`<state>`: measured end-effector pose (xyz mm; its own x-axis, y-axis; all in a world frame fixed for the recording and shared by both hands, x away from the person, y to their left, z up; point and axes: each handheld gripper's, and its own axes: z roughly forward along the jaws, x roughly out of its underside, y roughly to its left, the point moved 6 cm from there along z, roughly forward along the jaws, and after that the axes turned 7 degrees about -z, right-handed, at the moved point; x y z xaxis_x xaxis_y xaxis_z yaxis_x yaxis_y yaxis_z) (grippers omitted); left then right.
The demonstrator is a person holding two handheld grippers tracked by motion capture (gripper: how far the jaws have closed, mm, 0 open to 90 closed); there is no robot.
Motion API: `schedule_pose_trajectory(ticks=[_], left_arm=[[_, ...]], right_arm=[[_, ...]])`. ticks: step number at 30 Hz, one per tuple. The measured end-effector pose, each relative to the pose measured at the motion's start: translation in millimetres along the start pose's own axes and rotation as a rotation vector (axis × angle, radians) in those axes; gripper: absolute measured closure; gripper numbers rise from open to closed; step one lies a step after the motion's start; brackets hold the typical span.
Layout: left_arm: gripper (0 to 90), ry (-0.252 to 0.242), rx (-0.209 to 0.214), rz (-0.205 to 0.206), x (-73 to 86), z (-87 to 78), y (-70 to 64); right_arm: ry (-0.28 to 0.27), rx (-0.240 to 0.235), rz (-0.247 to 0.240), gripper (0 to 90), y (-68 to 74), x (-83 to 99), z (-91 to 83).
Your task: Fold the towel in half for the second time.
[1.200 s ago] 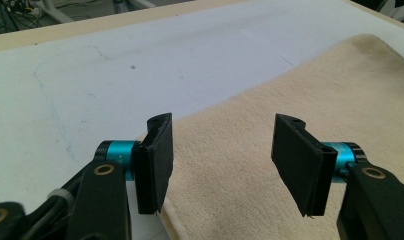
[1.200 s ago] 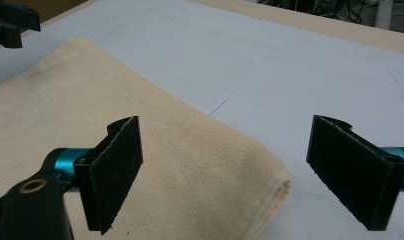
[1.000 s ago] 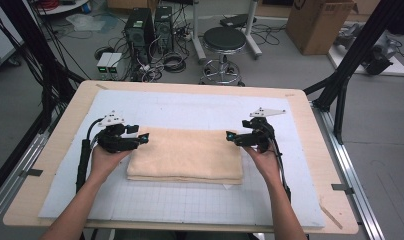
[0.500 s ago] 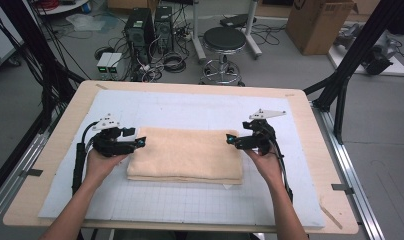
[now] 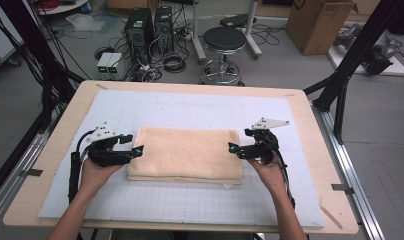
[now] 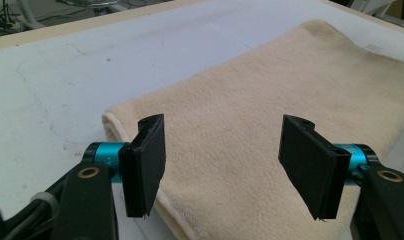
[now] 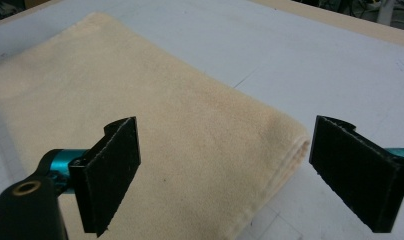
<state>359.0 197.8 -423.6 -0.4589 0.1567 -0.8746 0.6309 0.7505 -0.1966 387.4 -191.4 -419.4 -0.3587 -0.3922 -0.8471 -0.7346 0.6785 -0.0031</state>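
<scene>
- A folded beige towel [image 5: 186,155] lies flat on the white mat [image 5: 200,110] that covers the wooden bench [image 5: 310,125]. It sits at the middle of the mat, slightly nearer the bench's front edge than its rear edge, with its long sides parallel to those edges.
- The left gripper [image 5: 135,151] is at the towel's left short edge, close to the front-left corner of the towel. Its jaws are spread wide.
- In the left gripper view, the left gripper [image 6: 225,165] has one pad [image 6: 146,165] over the towel's [image 6: 270,110] rolled edge and the other pad [image 6: 310,172] above the towel's top surface. Towel fabric lies in the gap between them; no fabric is pinched.
- The right gripper [image 5: 234,148] is at the towel's right short edge, jaws also spread wide.
- In the right gripper view, the right gripper [image 7: 225,175] straddles a corner of the towel [image 7: 155,125]: one pad [image 7: 112,175] hangs over the fabric, the other pad [image 7: 357,172] hangs over bare mat [image 7: 340,65] just beside the layered folded edge.
- Contact between either gripper's pads and the towel cannot be determined.
</scene>
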Motion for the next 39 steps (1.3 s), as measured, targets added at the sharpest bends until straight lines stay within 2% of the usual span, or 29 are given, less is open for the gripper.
schedule_pose_trajectory(ticks=[5,9,15,19,21,27,39], left_arm=[[35.5,0.001,0.002,-0.002,8.5,-4.4,-0.2],[35.2,0.003,0.006,-0.010,13.2,-6.5,-0.8],[34.1,0.031,-0.001,0.013,18.0,-10.7,-6.1],[34.2,0.009,0.004,0.017,21.7,-16.6,-11.2],[34.1,0.022,0.003,0.023,25.2,-18.8,-11.8],[32.4,0.003,-0.004,0.014,30.5,-29.0,-12.6],[30.1,0.004,-0.023,0.015,43.0,-43.7,-13.9]], right_arm=[[0.008,0.005,0.003,12.3,3.7,8.8,-4.6],[-0.007,0.018,-0.008,12.2,6.3,13.9,-8.0],[0.011,0.019,0.004,12.2,8.6,28.4,-9.9],[0.000,0.025,-0.006,12.3,11.7,32.0,-16.2],[-0.003,0.025,-0.007,12.2,13.9,34.5,-19.6],[-0.017,0.030,-0.004,12.2,18.3,42.6,-32.1],[-0.027,0.048,0.014,12.2,22.6,60.5,-52.2]])
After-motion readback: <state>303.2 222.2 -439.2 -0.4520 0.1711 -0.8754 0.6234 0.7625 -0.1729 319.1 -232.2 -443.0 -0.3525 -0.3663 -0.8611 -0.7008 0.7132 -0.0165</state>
